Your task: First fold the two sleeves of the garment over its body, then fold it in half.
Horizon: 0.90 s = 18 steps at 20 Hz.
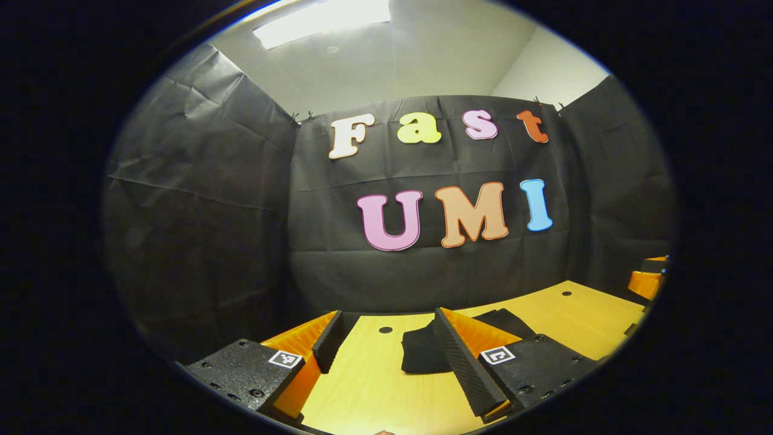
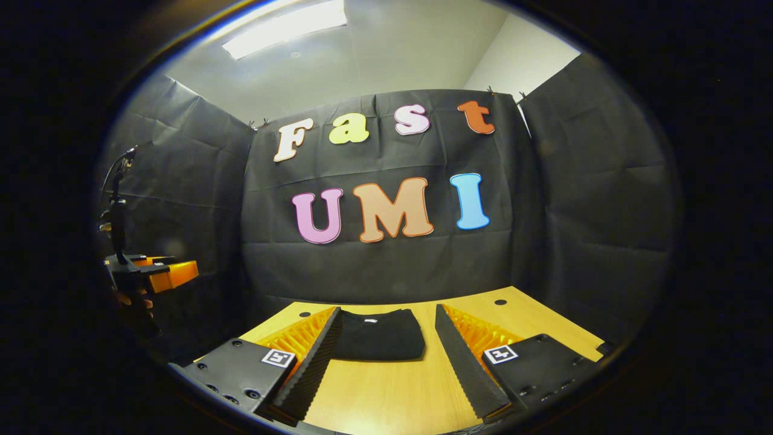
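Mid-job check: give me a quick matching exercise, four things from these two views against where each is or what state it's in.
Things:
1. garment
2. left gripper
3. table
4. right gripper

States or places:
A. bare wood with round holes near the far edge
B. open, the folded cloth ahead between its fingers
C. lying folded, a compact dark rectangle
D. open, the cloth partly behind one finger

Pairs: 1-C, 2-D, 3-A, 4-B

Left gripper point(image 1: 386, 347) open, folded garment point(image 1: 432, 353) on table point(image 1: 580, 320)
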Motion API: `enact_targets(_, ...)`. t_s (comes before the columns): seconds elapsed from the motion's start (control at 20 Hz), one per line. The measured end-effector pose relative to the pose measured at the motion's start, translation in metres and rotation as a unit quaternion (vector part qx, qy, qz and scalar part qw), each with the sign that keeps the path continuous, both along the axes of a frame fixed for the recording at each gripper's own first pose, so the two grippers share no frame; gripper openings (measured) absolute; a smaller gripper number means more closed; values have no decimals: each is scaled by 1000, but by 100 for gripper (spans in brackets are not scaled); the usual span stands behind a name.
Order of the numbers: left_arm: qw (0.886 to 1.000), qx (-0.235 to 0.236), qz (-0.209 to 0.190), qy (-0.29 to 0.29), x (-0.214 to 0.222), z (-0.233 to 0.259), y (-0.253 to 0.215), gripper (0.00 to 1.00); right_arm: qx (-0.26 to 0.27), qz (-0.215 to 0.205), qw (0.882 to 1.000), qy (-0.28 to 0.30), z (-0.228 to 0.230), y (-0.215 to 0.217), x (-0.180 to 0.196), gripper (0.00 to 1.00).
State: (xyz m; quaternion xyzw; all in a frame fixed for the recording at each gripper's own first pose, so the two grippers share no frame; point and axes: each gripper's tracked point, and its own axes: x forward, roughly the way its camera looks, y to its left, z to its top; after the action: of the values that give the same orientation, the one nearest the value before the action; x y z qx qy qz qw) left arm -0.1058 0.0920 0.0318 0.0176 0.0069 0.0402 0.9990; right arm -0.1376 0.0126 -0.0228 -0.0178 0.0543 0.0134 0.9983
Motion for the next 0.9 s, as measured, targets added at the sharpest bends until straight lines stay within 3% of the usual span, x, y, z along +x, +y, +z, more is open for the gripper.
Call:
enact_targets(0.2,1000,-20,-10,-16,-3,14,-19,91,3,-6,1000,-10,12,-11,-2,94)
enact_targets(0.25,1000,-19,-11,-17,-3,14,-21,91,3,-6,1000,-12,14,-12,-4,97)
enact_targets(0.5,1000,-11,-14,-22,-1,18,-24,92,-1,-4,1000,-18,20,-10,-5,94)
enact_targets(0.9,1000,-13,-14,-9,0,12,-23,91,-5,0,1000,-23,25,-6,-6,97)
